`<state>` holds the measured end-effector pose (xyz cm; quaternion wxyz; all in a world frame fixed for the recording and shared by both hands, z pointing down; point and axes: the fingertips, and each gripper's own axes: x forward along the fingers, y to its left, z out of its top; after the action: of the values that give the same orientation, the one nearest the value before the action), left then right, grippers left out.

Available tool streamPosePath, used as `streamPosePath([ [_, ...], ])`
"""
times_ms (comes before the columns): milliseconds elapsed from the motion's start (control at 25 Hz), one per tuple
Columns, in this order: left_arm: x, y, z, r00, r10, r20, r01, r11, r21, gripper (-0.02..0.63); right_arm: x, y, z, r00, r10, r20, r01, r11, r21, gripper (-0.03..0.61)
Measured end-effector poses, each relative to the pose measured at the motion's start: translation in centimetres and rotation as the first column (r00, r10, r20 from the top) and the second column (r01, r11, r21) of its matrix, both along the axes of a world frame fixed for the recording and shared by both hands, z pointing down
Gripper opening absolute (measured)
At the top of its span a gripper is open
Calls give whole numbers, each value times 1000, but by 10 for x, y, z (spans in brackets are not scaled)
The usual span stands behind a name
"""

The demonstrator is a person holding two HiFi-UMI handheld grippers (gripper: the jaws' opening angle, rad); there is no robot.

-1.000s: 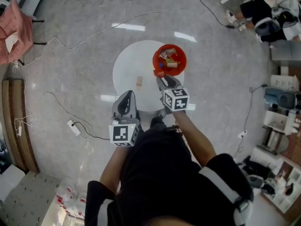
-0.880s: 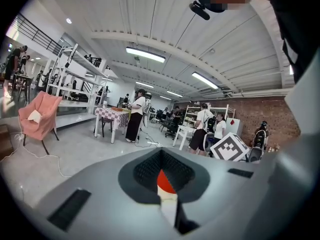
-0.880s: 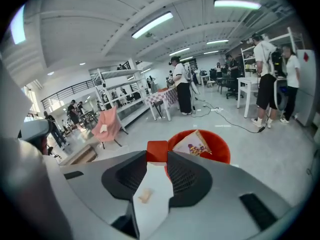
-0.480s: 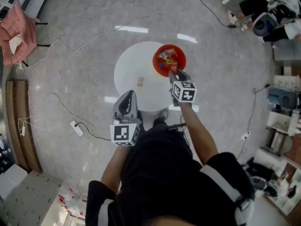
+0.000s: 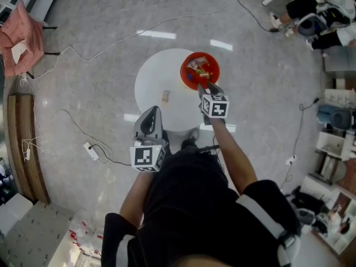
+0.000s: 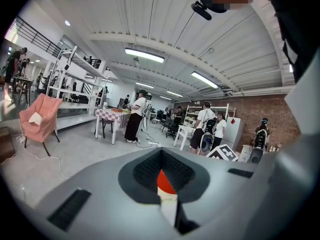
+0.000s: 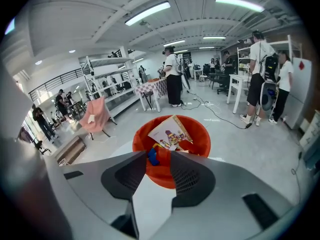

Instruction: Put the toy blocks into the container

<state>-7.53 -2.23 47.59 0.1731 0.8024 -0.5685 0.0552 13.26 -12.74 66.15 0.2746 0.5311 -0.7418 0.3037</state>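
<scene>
Hovering at the red container's [image 5: 217, 64] near rim: right gripper [image 7: 159, 157], jaws apart, just widening, nothing pinched, likely for a drop. Blue block [image 7: 152, 157] lay inside. I logged the left gripper [image 5: 150, 113] closed, empty, parked well short. One tan block [image 5: 164, 96] lay outside, left.

The right gripper [image 7: 158, 157] holds its 2 grey jaws apart; they have just opened a little further, and no pad presses on anything. Through the gap shows a round red plastic container [image 7: 198, 135] standing on a white round table [image 7: 152, 196], near the table's far edge. A printed cardboard sheet [image 7: 171, 133] leans inside it. A small blue toy block [image 7: 152, 157] sits at the jaw tips, seemingly lying in the container. Beyond are a pink fabric chair [image 7: 95, 115] and 2 people wearing backpacks [image 7: 261, 69].
</scene>
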Motion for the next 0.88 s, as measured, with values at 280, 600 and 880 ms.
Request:
streamPosePath([
  [280,-4,1,-4,1000,-13,-7,13,1000,6,-8,-18,-12,-81,995,-22,100,0,975,221,87],
  [600,-14,6,-4,1000,-26,-11,26,1000,12,-8,-77,-4,-134,983,-140,121,88,928,361,-3],
  [880,-38,12,2,999,-45,-15,45,999,1,-8,-125,39,-56,980,-178,91,158,969,189,-3],
])
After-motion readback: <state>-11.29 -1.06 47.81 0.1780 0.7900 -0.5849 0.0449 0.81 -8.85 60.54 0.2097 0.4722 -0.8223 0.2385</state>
